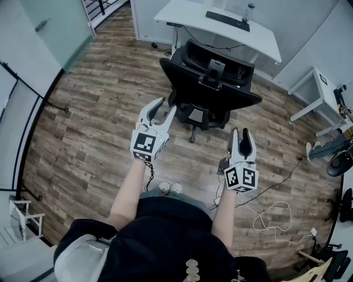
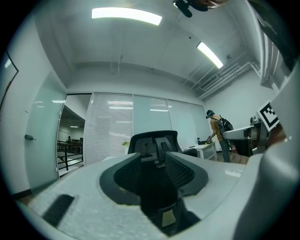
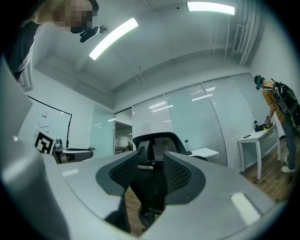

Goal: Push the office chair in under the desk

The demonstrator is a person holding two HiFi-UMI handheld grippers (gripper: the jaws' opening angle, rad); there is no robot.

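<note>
The black office chair (image 1: 212, 82) stands pulled out from the white desk (image 1: 185, 12), its mesh backrest toward me. A keyboard (image 1: 227, 21) and a bottle (image 1: 249, 11) lie on the desk. My left gripper (image 1: 164, 108) is open and empty, a short way from the chair's left side. My right gripper (image 1: 241, 136) is open and empty too, further back on the chair's right. The left gripper view shows the chair's backrest (image 2: 154, 140) straight ahead between the open jaws, and so does the right gripper view (image 3: 157, 140).
A second white table (image 1: 320, 91) stands at the right, with another chair (image 1: 339, 160) at the right edge. Loose cables (image 1: 273, 212) trail over the wooden floor near my right foot. A glass wall (image 1: 55, 22) runs along the left. A person with a backpack (image 3: 279, 108) stands at the far table.
</note>
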